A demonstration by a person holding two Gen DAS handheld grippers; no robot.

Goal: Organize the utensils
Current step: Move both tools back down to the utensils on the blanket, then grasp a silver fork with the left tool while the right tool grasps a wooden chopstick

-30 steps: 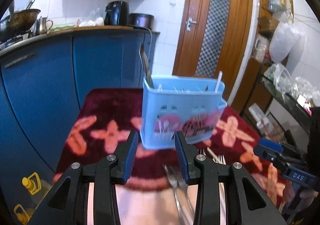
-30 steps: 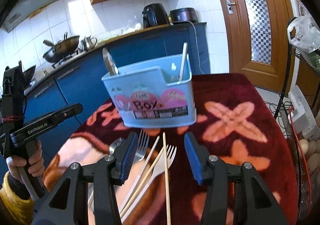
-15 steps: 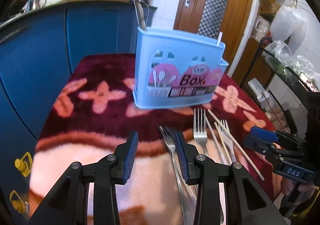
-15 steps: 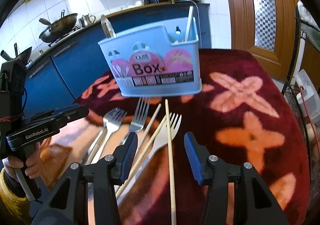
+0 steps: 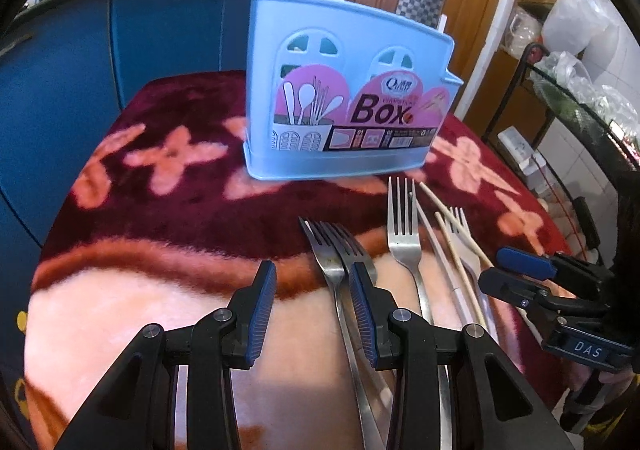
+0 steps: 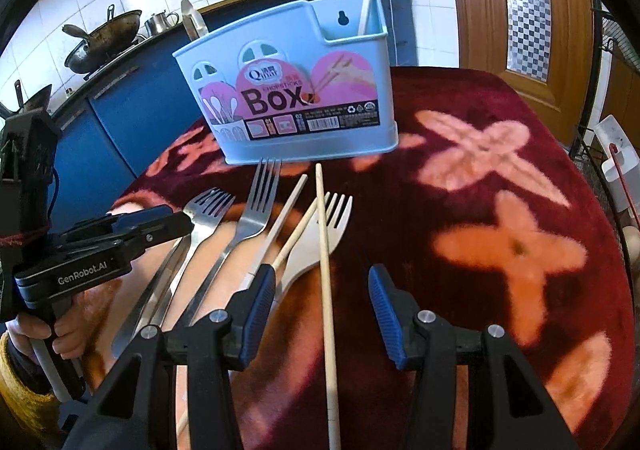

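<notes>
Your left gripper is partly open and holds nothing. Two shiny metal forks lie side by side just ahead of its right jaw, their handles running under that jaw. Your right gripper is also partly open and empty (a bit wider than the left one). A long pale wooden chopstick lies on the red flowered cloth between its jaws, touching neither. A white plastic fork rests just ahead of its left jaw. The light blue plastic utensil box stands upright beyond both grippers, well past the fork tips.
</notes>
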